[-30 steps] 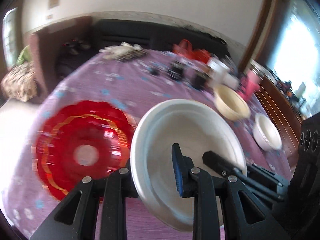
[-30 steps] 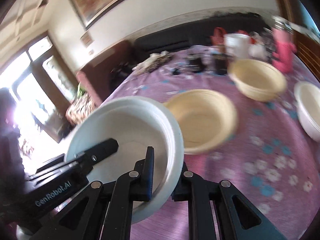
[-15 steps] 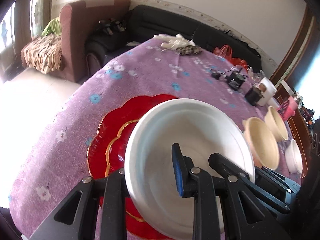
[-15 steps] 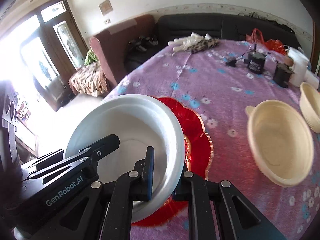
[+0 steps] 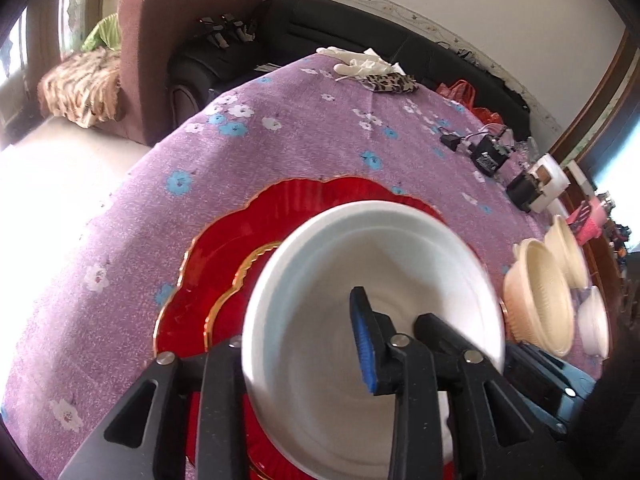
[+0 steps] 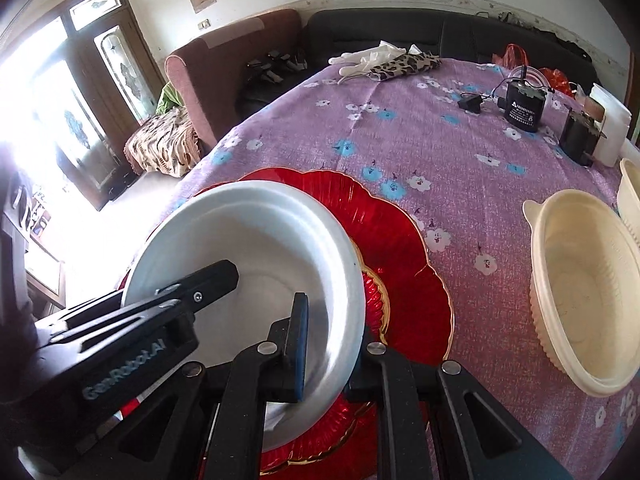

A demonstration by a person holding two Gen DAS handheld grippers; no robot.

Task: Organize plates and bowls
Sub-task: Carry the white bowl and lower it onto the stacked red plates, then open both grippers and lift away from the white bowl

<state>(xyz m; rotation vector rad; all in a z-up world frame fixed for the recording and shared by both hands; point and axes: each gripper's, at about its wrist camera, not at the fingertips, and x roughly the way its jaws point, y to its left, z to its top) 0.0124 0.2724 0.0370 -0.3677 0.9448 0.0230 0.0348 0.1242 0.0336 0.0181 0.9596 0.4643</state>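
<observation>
A white foam plate [image 5: 360, 248] [image 6: 248, 232] hangs tilted just above a red scalloped plate [image 5: 280, 216] [image 6: 400, 240] on the purple flowered tablecloth. My right gripper [image 6: 332, 344] is shut on the white plate's right rim, blue pad inside and the other finger outside. My left gripper [image 5: 298, 340] straddles the left rim. Its jaws are opening, and the blue pad stands off the plate's wall. Each gripper shows in the other's view: the right fingers [image 5: 440, 332] and the left fingers [image 6: 200, 284]. A cream bowl [image 5: 540, 300] [image 6: 580, 280] sits to the right.
A second cream bowl [image 5: 568, 248] and a small white bowl [image 5: 594, 324] lie further right. Black devices [image 6: 522, 108], a white container [image 6: 612, 120], gloves and a leopard cloth [image 6: 400, 62] sit at the far side. The table's edge [image 5: 132, 184] drops off left, towards an armchair [image 6: 208, 80].
Both grippers carried the white plate left, away from the cream bowls, and down over the red plate. The left gripper's jaws have widened around the rim.
</observation>
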